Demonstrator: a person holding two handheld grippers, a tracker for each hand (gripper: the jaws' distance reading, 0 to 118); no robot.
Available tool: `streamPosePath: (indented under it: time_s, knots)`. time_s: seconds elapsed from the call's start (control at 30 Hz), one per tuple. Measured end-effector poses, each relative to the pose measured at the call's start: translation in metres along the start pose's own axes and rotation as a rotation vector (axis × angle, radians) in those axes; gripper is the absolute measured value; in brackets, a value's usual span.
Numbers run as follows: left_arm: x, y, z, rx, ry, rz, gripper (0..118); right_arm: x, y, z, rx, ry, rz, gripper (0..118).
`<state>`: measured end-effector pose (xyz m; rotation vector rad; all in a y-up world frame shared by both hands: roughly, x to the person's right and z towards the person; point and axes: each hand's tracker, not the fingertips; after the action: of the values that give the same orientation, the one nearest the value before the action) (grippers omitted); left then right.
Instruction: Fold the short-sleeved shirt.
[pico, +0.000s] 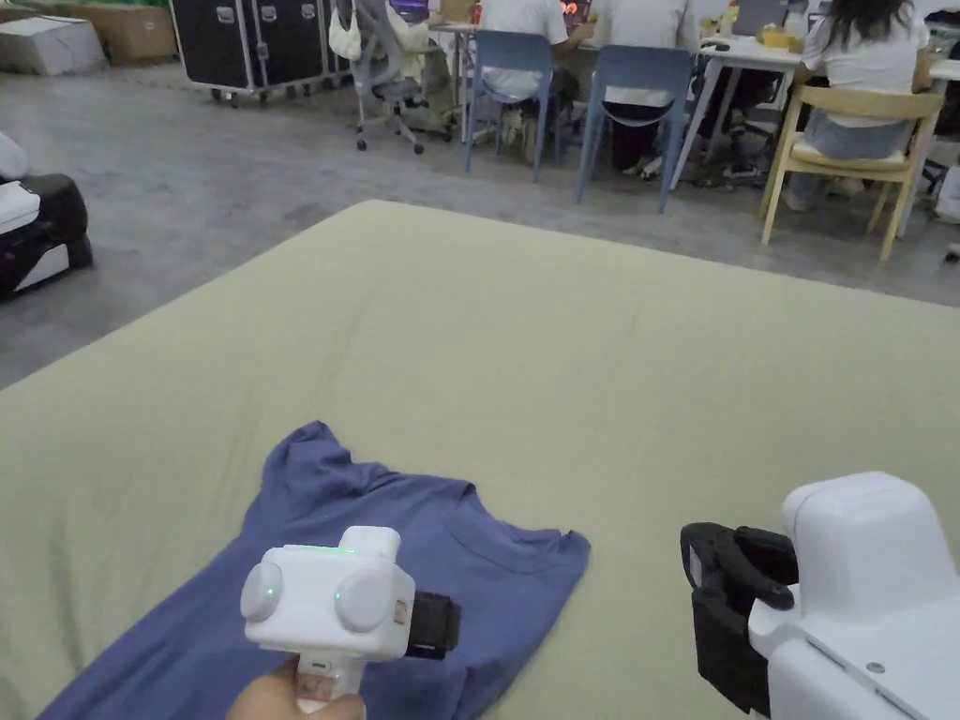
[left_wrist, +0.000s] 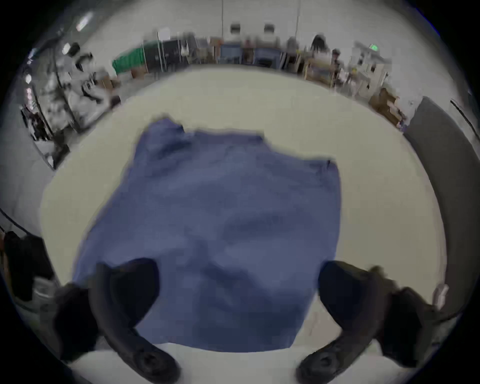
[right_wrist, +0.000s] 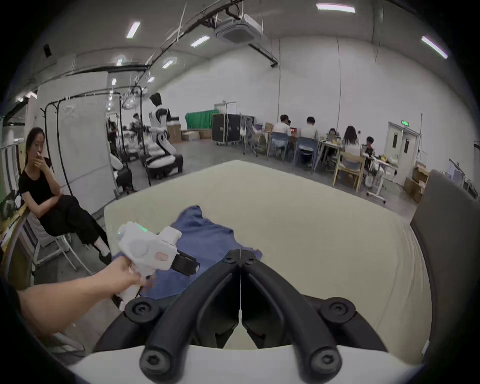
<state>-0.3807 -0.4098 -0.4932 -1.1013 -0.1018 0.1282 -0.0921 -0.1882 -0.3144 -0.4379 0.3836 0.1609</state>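
Note:
A blue short-sleeved shirt (pico: 422, 553) lies flat on the pale green padded surface (pico: 609, 375), near its front left. One sleeve sticks out at the far left and the collar points away from me. My left gripper (pico: 436, 623) hovers over the middle of the shirt (left_wrist: 220, 202). In its own view the left gripper (left_wrist: 236, 267) has its jaws spread wide, with nothing between them. My right gripper (pico: 701, 591) is held to the right of the shirt over bare surface. In its own view the right gripper (right_wrist: 240, 253) is shut and empty, and the shirt (right_wrist: 205, 239) lies beyond it to the left.
Beyond the far edge of the surface, people sit on chairs (pico: 637, 94) at tables. A person sits on a chair (right_wrist: 52, 197) to the left. A dark grey panel (right_wrist: 446, 233) stands along the right side. Black wheeled cases (pico: 253, 42) stand at the back.

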Motion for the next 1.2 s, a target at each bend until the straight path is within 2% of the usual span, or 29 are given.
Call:
streamPosePath:
  time_s: [0.07, 0.1, 0.13, 0.2, 0.23, 0.27, 0.3, 0.33, 0.37, 0.4, 0.47, 0.53, 0.63, 0.73, 0.8, 1.0, 1.2]
  knots:
    - [-0.015, 0.003, -0.016, 0.048, -0.027, 0.081, 118, 0.000, -0.006, -0.008, -0.025, 0.007, -0.006, 3]
    - [-0.018, 0.003, -0.022, 0.047, 0.009, 0.061, 118, 0.001, -0.009, -0.011, -0.039, 0.014, -0.012, 3]
    - [0.008, -0.005, 0.002, 0.056, 0.063, 0.030, 118, 0.001, -0.011, -0.014, -0.052, 0.018, -0.019, 3]
    - [0.018, -0.008, 0.000, 0.022, 0.189, -0.077, 118, 0.002, -0.014, -0.019, -0.068, 0.017, -0.024, 3]
    - [0.022, -0.009, -0.003, -0.033, 0.245, -0.120, 115, 0.003, -0.015, -0.020, -0.074, 0.013, -0.024, 3]
    - [0.005, -0.003, -0.040, -0.060, 0.244, -0.131, 107, 0.004, -0.016, -0.020, -0.080, 0.011, -0.026, 3]
    - [-0.003, -0.005, -0.035, -0.039, 0.124, -0.097, 95, 0.006, -0.016, -0.020, -0.085, 0.012, -0.031, 3]
    - [-0.010, -0.001, -0.026, -0.005, 0.035, 0.007, 67, 0.007, -0.016, -0.018, -0.086, 0.012, -0.037, 3]
    - [-0.014, -0.001, -0.015, 0.041, 0.047, 0.049, 17, 0.009, -0.016, -0.016, -0.082, 0.013, -0.044, 3]
    - [-0.015, -0.004, -0.002, 0.106, 0.073, 0.065, 0, 0.011, -0.017, -0.012, -0.076, 0.009, -0.052, 3]
    - [-0.022, 0.000, 0.009, 0.124, 0.073, 0.117, 0, 0.015, -0.016, -0.005, -0.057, -0.002, -0.077, 3]
    - [-0.034, 0.012, 0.007, 0.071, -0.012, 0.198, 0, 0.020, -0.014, 0.004, -0.041, -0.015, -0.103, 3]
    - [-0.035, 0.030, 0.046, 0.171, -0.024, 0.239, 0, 0.030, -0.010, 0.025, 0.006, -0.061, -0.136, 3]
    - [0.003, 0.028, 0.118, 0.308, -0.007, 0.235, 0, 0.044, -0.002, 0.054, 0.072, -0.139, -0.157, 3]
    - [0.033, 0.037, 0.165, 0.384, -0.048, 0.179, 0, 0.058, 0.004, 0.075, 0.106, -0.175, -0.179, 3]
    - [0.155, 0.061, 0.269, 0.564, -0.145, -0.033, 0, 0.103, 0.012, 0.149, 0.178, -0.383, -0.219, 3]
    - [0.281, 0.067, 0.293, 0.589, -0.312, -0.188, 0, 0.140, -0.001, 0.224, 0.203, -0.554, -0.234, 3]
